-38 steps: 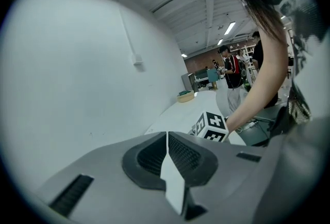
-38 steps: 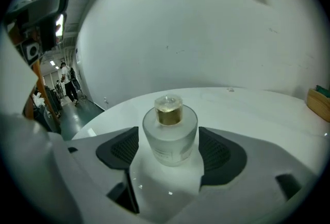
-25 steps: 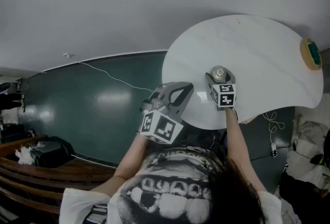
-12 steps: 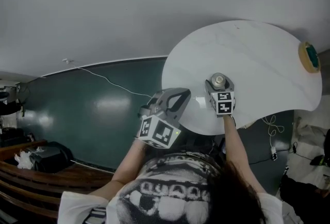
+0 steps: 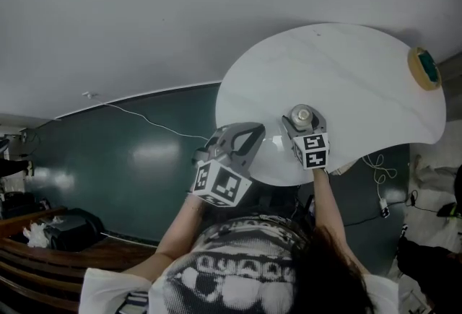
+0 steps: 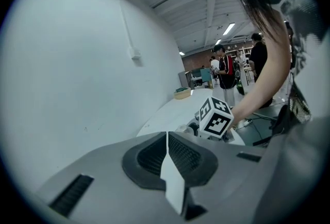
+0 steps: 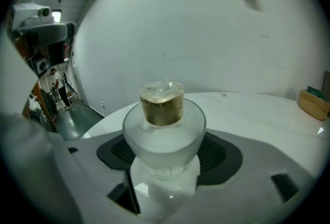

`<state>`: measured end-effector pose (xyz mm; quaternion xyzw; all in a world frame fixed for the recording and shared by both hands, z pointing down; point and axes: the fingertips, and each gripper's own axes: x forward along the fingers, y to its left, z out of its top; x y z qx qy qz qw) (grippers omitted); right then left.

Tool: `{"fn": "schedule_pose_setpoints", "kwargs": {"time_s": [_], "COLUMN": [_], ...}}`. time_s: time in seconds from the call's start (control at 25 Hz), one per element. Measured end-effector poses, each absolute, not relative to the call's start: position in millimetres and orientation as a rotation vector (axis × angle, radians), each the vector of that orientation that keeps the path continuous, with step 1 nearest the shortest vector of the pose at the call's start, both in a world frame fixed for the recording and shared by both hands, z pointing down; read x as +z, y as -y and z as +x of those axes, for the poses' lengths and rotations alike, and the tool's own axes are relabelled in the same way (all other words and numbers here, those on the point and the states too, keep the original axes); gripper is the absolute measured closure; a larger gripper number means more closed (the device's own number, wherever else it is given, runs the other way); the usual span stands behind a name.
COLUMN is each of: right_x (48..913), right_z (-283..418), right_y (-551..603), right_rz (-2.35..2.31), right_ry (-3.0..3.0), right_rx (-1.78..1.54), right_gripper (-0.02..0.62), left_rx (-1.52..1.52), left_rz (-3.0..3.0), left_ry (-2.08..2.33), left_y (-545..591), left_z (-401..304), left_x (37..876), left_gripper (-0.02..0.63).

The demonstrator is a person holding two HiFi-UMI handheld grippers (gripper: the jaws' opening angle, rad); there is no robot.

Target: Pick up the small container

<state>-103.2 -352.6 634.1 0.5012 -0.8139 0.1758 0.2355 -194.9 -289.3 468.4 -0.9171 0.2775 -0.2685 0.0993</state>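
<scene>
The small container [image 7: 164, 130] is a frosted jar with a gold-coloured top, standing upright between the pads of my right gripper [image 7: 165, 166], which is shut on its lower body. In the head view the small container [image 5: 301, 116] sits over the near part of the white round table [image 5: 354, 67], inside my right gripper [image 5: 303, 122]. Whether its base touches the table is hidden. My left gripper [image 5: 244, 138] hangs at the table's near left edge, holding nothing. Seen from the left gripper view, the left gripper [image 6: 167, 140] has its jaws pressed together, and the right gripper's marker cube [image 6: 215, 117] lies just beyond.
A tan round bowl-like thing with a green inside [image 5: 424, 67] rests at the table's far right edge. A white cable [image 5: 144, 118] runs over the dark green floor to the left. A white wall stands beyond the table. People [image 6: 224, 71] stand far off.
The head view has drifted a little. My right gripper stays shut on the container at the same spot on the table, and the left gripper has barely moved.
</scene>
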Motion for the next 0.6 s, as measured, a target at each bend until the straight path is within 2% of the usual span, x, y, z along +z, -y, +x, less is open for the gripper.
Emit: {"fn": "schedule_pose_setpoints", "kwargs": {"time_s": [0.6], "right_x": [545.1], "right_z": [-41.9], "right_y": [302.3], "right_rz": [1.447], "right_ry": [2.33], "right_rx": [0.47], "right_gripper": [0.264], "left_rx": [-0.756], "left_rz": [-2.729], "left_ry": [-0.797], "left_y": [262.6], "left_z": [-133.1], "left_x": [462.0], "left_gripper": [0.595]}}
